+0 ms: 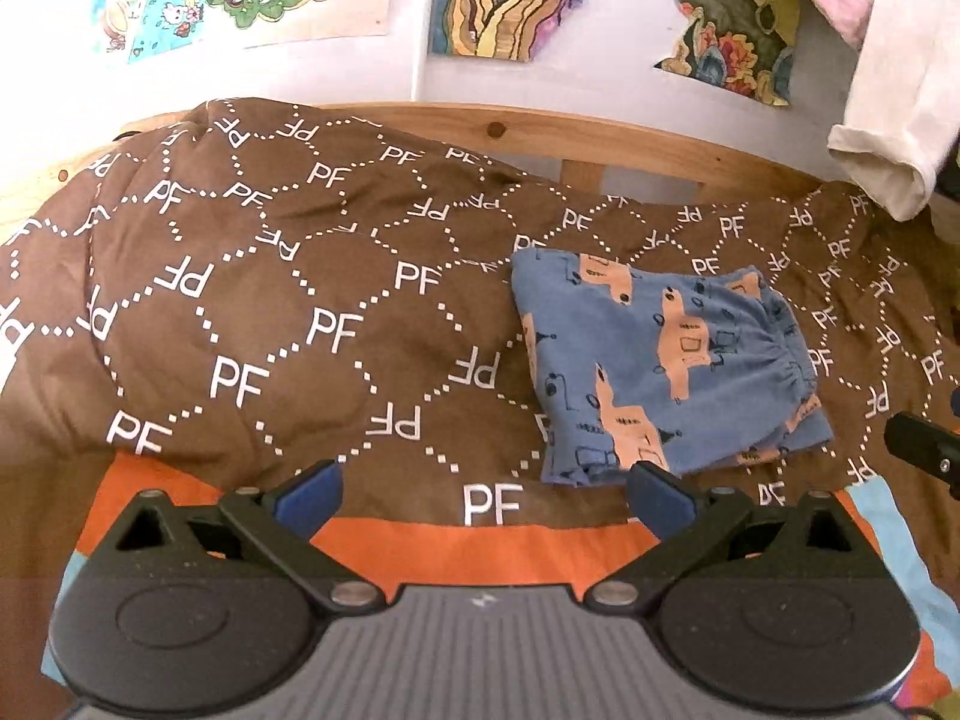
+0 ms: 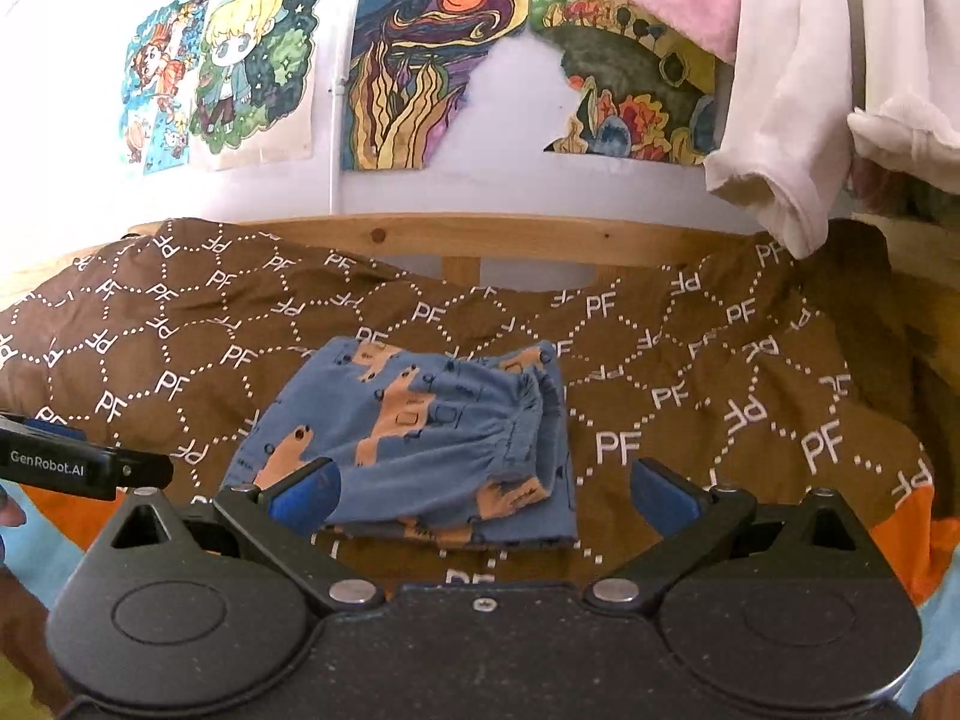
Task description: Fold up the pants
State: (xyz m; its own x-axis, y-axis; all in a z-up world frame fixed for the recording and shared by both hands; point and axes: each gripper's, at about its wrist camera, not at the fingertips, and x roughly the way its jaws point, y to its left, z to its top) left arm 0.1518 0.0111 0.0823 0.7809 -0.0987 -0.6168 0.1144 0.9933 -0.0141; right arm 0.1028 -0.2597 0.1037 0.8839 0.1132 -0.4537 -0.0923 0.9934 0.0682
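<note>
Small blue pants (image 1: 654,360) with orange animal prints lie folded into a compact rectangle on a brown quilt (image 1: 270,300); the elastic waistband faces right. My left gripper (image 1: 483,495) is open and holds nothing, hanging just short of the pants' near-left corner. In the right wrist view the folded pants (image 2: 432,438) lie straight ahead, and my right gripper (image 2: 483,495) is open above their near edge with nothing in it. The left gripper's body (image 2: 78,462) pokes in from the left there, and the right gripper's tip (image 1: 924,450) shows at the left wrist view's right edge.
The brown quilt (image 2: 690,396) with white "PF" lettering covers a bed with a wooden headboard (image 2: 480,237). Orange and light-blue bedding (image 1: 480,546) lies nearest me. White and pink garments (image 2: 798,90) hang at upper right. Coloured drawings (image 2: 432,60) cover the wall.
</note>
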